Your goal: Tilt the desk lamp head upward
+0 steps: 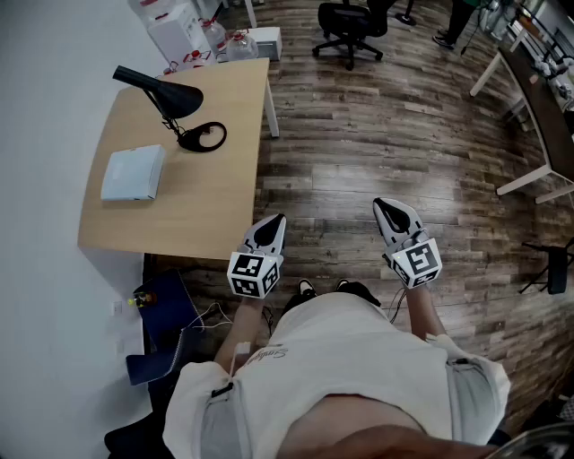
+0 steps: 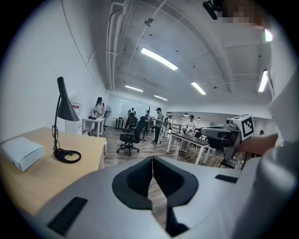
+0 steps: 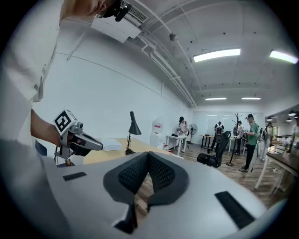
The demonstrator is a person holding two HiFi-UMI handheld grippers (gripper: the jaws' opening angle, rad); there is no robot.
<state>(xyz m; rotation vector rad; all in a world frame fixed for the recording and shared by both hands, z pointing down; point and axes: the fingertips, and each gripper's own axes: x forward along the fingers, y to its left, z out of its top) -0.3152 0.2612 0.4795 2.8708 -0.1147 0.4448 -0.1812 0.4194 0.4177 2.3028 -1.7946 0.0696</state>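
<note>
On the left gripper (image 2: pixel 152 163) the fingers (image 2: pixel 133 183) are pressed together along a thin seam, with nothing between them. On the right gripper (image 3: pixel 148 158) the fingers (image 3: pixel 164 175) are also pressed together and hold nothing.

In the head view both grippers hang in the air in front of the person's torso, above the wooden floor (image 1: pixel 377 134). The right one is at 3 o'clock of the left, and the two are apart. The left gripper is just off the near right corner of the bench (image 1: pixel 211 193) and does not touch it.

The desk lamp (image 1: pixel 170 106) stands on the far part of the bench, at about 11 o'clock from the left gripper and well apart from both grippers. Its black ring base (image 1: pixel 203 137) lies flat on the bench top. A thin stem rises from the base to the black cone head (image 1: pixel 160 88). In the left gripper view the head's wide mouth faces down toward the bench and its narrow end points up.

A white box (image 1: pixel 133 172) lies flat on the bench at about 8 o'clock of the ring base, near it but apart.

Beyond the bench, at about 1 o'clock, a black office chair (image 1: pixel 350 27) stands on the floor. In both gripper views several people stand far off in the room among other tables.
</note>
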